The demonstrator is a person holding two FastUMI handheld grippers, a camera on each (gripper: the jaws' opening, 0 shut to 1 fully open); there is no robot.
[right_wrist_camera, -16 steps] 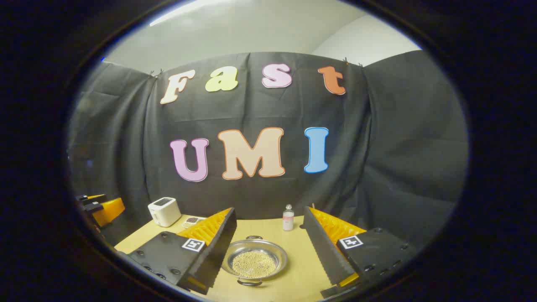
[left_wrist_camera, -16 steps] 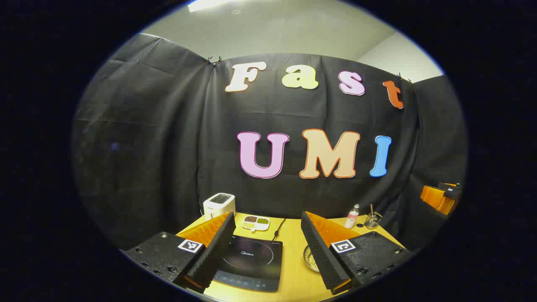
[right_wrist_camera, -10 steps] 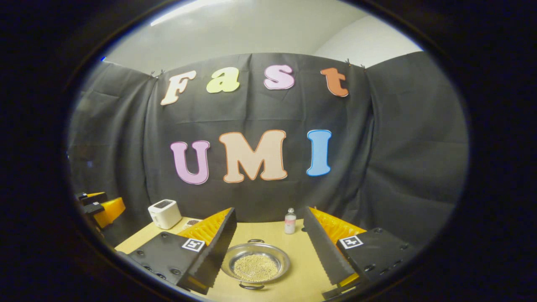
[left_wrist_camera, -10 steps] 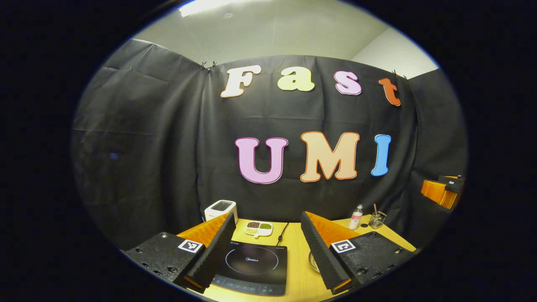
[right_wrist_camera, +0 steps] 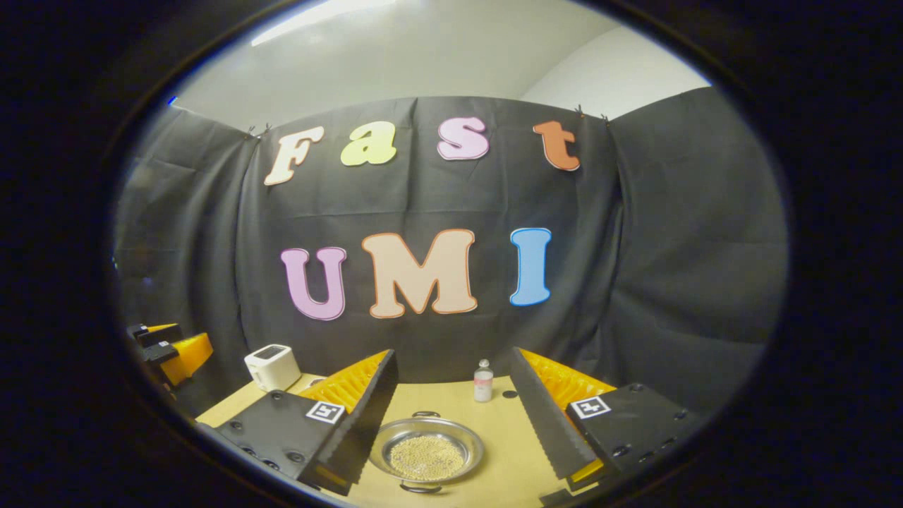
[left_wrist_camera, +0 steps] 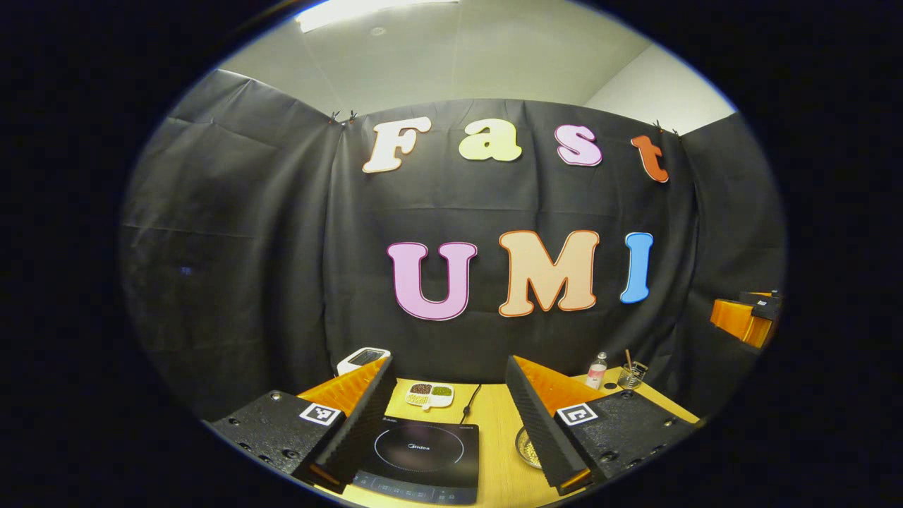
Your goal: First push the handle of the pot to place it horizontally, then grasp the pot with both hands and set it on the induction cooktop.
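Left gripper view: left gripper [left_wrist_camera: 451, 423] above wooden table [left_wrist_camera: 494, 451], fingers wide apart, holding nothing. Induction cooktop [left_wrist_camera: 420, 451] between them. Pot [left_wrist_camera: 525, 446] just right of cooktop, partly hidden behind finger. Toaster [left_wrist_camera: 362, 358], divided snack dish [left_wrist_camera: 429, 394], small bottle [left_wrist_camera: 597, 370] farther back.

Right gripper view: right gripper [right_wrist_camera: 455, 423] fingers spread, empty. Steel pot [right_wrist_camera: 427, 451] of pale beans on table between them, loop handles at near and far rim.
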